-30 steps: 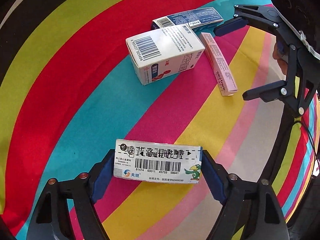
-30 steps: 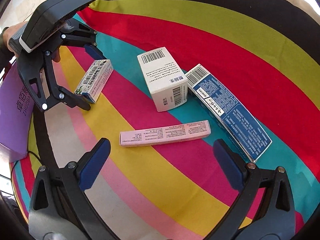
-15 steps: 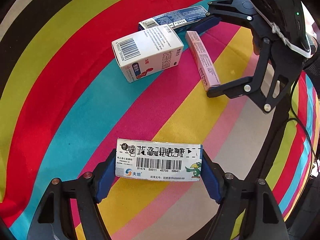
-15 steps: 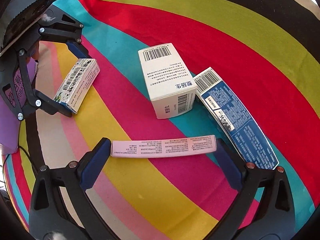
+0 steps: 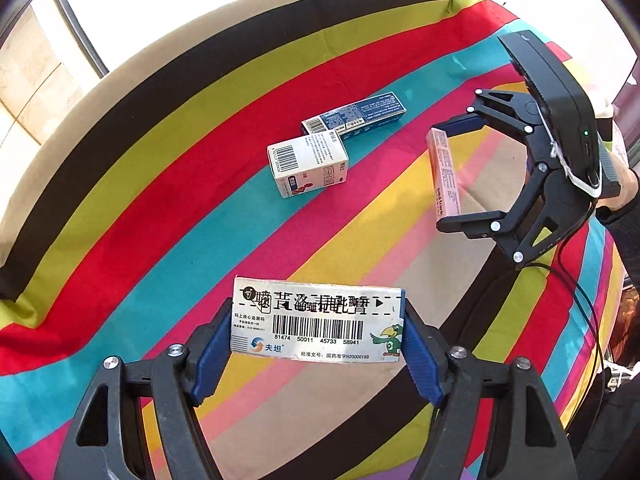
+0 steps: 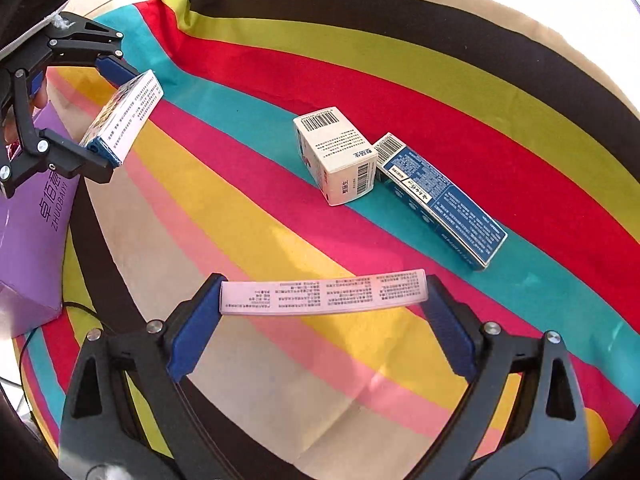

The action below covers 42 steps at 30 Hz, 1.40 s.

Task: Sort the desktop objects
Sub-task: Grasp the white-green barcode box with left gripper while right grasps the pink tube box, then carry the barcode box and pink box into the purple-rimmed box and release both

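Setting: a home-like indoor spot, lit by daylight.
Surface: a table under a striped cloth (image 5: 160, 184) in many bright colours.
Beyond the cloth: pale floor tiles (image 5: 28, 80) and a window frame (image 5: 76, 28).
On the cloth: small medicine cartons (image 6: 336, 160).
Beside the cloth's edge: a purple box (image 6: 28, 232).

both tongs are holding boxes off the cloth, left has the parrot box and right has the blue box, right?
Not quite: the right tongs hold the long pink box, as the right wrist view shows. The blue box lies on the striped cloth. The left tongs do hold the parrot box.
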Available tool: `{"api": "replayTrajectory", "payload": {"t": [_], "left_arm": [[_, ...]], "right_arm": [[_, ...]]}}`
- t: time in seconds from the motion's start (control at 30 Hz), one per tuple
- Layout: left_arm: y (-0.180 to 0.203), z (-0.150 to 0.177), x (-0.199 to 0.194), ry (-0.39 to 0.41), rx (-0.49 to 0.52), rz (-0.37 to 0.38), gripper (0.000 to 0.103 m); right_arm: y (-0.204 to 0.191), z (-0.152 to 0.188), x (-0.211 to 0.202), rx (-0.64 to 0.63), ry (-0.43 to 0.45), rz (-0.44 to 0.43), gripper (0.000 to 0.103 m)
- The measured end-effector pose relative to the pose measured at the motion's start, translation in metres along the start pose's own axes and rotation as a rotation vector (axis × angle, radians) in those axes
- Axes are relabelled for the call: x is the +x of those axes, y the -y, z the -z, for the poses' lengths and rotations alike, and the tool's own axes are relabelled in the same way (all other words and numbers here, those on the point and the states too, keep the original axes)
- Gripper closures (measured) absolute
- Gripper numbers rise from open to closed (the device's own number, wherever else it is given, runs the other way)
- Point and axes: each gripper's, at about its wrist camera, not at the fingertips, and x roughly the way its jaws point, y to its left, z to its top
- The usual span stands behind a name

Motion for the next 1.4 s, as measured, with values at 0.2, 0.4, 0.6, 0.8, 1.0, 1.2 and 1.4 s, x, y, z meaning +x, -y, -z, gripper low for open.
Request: {"api": "replayTrajectory", "payload": {"t": [0.2, 0.4, 0.6, 0.8, 1.0, 1.2, 1.4], "left_arm": [[0.014, 0.023, -0.039, 0.078, -0.067, -0.024, 0.027], [0.032, 0.064, -0.061, 0.131, -0.102, -0.059, 0.027], [0.038, 0.115, -0.078, 0.153, -0.134, -0.163, 0.027], [0.034, 0.162, -0.083, 0.143, -0.186, -0.211, 0.027], [0.023, 0.194, -0.088, 0.130, -0.241, -0.247, 0.027], [0.007, 0.209, -0.086, 0.105, -0.318, -0.276, 0.021], [0.003, 0.211, -0.086, 0.121, -0.343, -0.268, 0.019]], "right_arm": [[-0.033, 0.005, -0.048, 0.082, 0.093, -0.002, 0.007], [-0.090, -0.008, -0.081, 0.128, 0.193, -0.003, 0.007], [-0.156, -0.010, -0.105, 0.095, 0.273, -0.066, 0.007], [-0.220, -0.019, -0.103, 0.026, 0.306, -0.132, 0.007], [-0.279, -0.026, -0.088, -0.078, 0.308, -0.176, 0.007], [-0.313, -0.029, -0.063, -0.200, 0.244, -0.226, 0.006], [-0.312, -0.025, -0.059, -0.209, 0.229, -0.219, 0.001]]}}
